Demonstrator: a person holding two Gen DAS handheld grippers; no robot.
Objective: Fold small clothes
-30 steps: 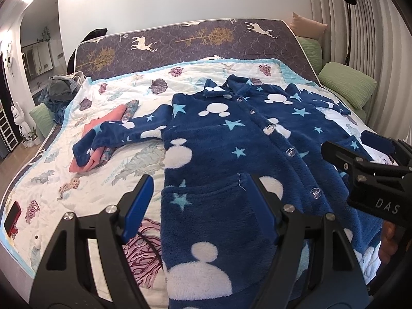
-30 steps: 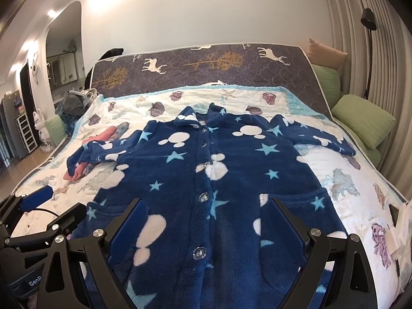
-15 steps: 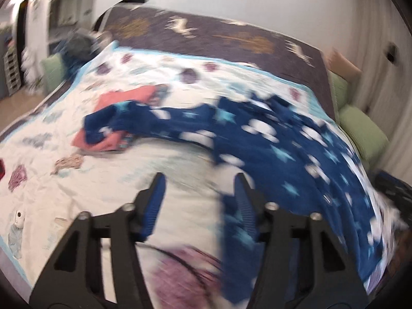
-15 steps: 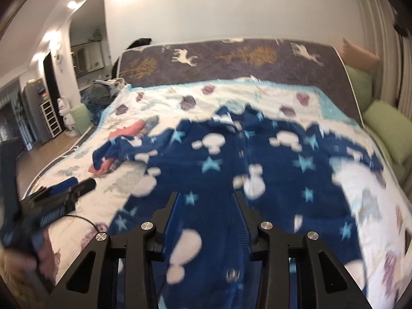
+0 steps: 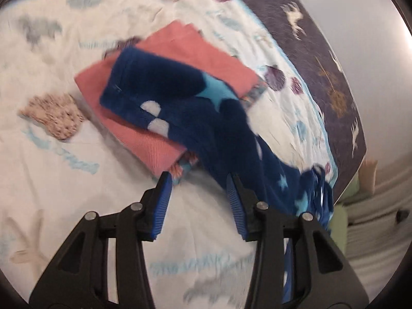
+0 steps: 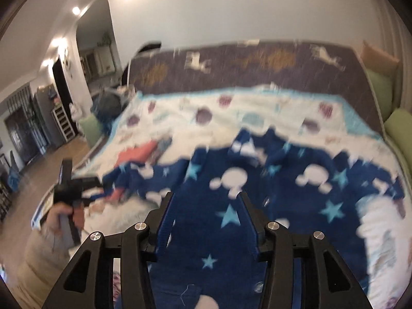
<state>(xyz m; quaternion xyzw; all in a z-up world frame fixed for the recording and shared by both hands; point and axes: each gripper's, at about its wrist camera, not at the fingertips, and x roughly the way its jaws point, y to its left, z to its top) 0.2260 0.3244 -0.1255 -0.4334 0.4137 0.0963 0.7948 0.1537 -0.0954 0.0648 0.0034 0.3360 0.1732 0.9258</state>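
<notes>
Bed quilt [image 5: 64, 170] sprawled under everything. Left gripper [image 5: 198, 198] closing, pads bare, just short of blue sleeve [image 5: 164, 95] draped over pink folded stack [image 5: 139, 139]. Could snag both. Right gripper [image 6: 206, 216] opening above pyjama top [image 6: 283, 206], gripping nothing.

We see a bedroom in a lived-in home. A wide bed [image 6: 257, 108] fills the right wrist view, covered by a white quilt [image 5: 64, 175] printed with shells and edged in pale blue. Behind it leans a dark headboard [image 6: 257, 64] patterned with white deer and gold trees. Green pillows [image 6: 396, 126] lie at the bed's right edge, beside a ribbed wall panel [image 5: 381, 180]. Folded pink cloth [image 5: 206, 54] and a navy fleece garment [image 6: 257, 180] with stars rest on the quilt. Past the bed's left edge we note a wooden floor [image 6: 31, 180], an arched doorway [image 6: 97, 38] and lit ceiling lamps [image 6: 76, 10].
</notes>
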